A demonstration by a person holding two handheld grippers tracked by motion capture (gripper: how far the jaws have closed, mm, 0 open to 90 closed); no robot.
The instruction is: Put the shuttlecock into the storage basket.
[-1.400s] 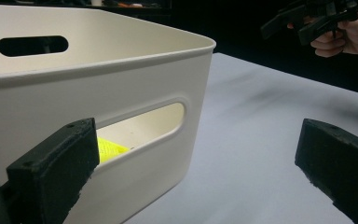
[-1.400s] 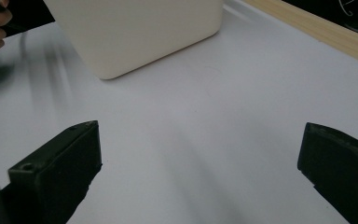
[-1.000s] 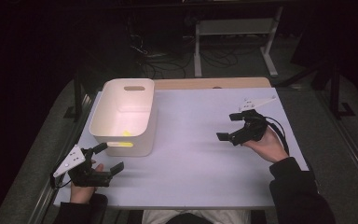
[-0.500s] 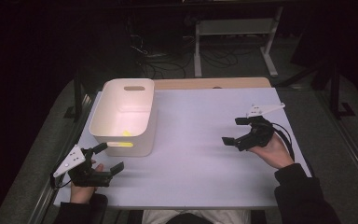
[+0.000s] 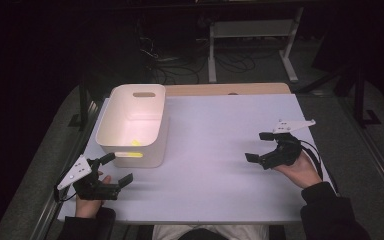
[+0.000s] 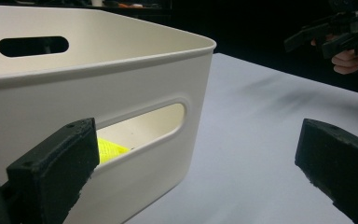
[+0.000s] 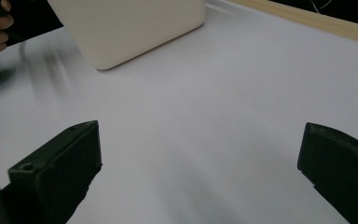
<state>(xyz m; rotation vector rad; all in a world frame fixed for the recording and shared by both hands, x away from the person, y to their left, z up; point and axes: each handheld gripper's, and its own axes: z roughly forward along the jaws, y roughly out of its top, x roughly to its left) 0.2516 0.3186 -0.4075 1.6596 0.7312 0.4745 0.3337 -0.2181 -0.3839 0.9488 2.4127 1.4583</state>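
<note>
Drifted right tool point(image 5: 262, 147) outward toward the desk point(image 5: 215, 180) edge, wide open and empty, left tool point(image 5: 114, 170) likewise agape beside the white bin point(image 5: 156, 150), yellow item point(image 5: 135, 143) resting inside — drop-off seemingly done.
</note>
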